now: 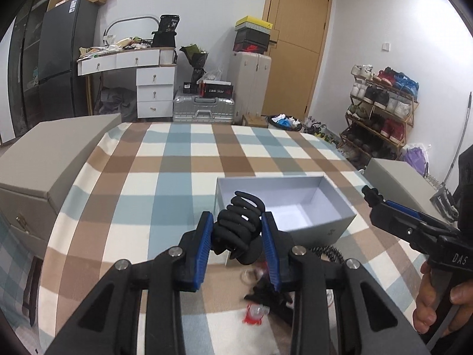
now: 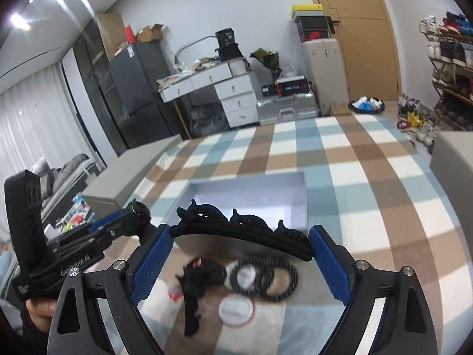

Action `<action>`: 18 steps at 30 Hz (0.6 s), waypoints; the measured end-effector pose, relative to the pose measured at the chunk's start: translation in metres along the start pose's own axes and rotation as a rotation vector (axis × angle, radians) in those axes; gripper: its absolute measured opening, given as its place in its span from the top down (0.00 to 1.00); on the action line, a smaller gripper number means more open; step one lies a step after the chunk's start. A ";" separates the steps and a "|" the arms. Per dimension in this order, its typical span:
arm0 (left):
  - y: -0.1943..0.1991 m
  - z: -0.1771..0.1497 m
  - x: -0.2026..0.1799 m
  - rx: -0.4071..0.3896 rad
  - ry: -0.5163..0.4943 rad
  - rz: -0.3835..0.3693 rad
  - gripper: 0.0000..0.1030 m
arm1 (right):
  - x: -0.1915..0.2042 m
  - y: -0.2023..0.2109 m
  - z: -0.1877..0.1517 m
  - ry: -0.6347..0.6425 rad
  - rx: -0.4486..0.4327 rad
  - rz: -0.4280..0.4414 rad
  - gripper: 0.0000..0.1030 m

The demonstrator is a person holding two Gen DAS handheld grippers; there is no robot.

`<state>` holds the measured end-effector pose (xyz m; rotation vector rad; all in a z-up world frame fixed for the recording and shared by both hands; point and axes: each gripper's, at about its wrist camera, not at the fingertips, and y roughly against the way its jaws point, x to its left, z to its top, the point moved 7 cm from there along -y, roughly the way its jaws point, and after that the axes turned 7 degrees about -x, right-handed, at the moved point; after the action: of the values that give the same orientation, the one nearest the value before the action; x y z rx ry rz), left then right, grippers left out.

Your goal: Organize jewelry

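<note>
My left gripper (image 1: 237,224) is shut on a black claw hair clip (image 1: 238,230) and holds it above the checked cloth, just short of the near left corner of an open white box (image 1: 295,207). My right gripper (image 2: 241,242) holds a long black lace hair clip (image 2: 245,230) spanning its blue pads (image 2: 331,263), above a pile of accessories: black rings (image 2: 263,275), another black clip (image 2: 195,290) and a round white piece (image 2: 236,307). The box interior (image 2: 266,195) lies just beyond. The right gripper also shows in the left wrist view (image 1: 368,192).
The table wears a checked blue, brown and white cloth (image 1: 177,162). A grey box (image 1: 50,153) stands at the left edge and another grey box (image 1: 396,177) at the right. A small red and clear item (image 1: 254,313) lies near the front.
</note>
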<state>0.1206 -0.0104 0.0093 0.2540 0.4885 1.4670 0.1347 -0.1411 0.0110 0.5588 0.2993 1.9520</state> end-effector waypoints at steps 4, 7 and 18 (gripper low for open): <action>-0.019 0.008 0.001 -0.004 0.011 -0.008 0.74 | -0.002 -0.014 0.015 0.017 -0.007 -0.012 0.10; -0.029 0.006 -0.002 0.007 0.014 -0.019 0.74 | -0.007 -0.029 0.015 0.004 0.012 -0.014 0.10; -0.048 -0.001 -0.016 0.042 0.008 -0.028 0.74 | -0.014 -0.069 0.005 -0.057 0.083 0.002 0.10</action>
<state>0.1624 -0.0313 -0.0111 0.2739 0.5278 1.4320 0.1967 -0.1242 -0.0195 0.6671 0.3450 1.9288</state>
